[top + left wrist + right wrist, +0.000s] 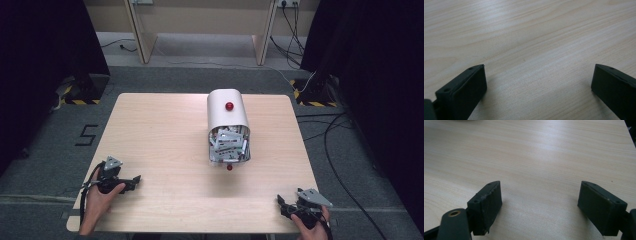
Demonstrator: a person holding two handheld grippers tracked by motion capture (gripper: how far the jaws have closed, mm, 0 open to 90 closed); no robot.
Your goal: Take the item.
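Observation:
A white container [228,111] with a rounded top and a red knob [229,106] lies on its side in the middle of the wooden table [160,135]. Its open end faces the near edge and holds several grey and white packets [229,143]. A second red knob [229,167] sits just in front of the opening. My left gripper [135,181] rests at the near left corner, held by a hand, jaws wide apart over bare wood [539,72]. My right gripper [282,205] sits at the near right corner, open too, with bare wood between its jaws [539,195].
The table's near edge runs just below both hands. Grey carpet surrounds the table, with cables [335,150] on the floor to the right and black curtains on both sides. Wooden furniture legs [142,35] stand beyond the far edge.

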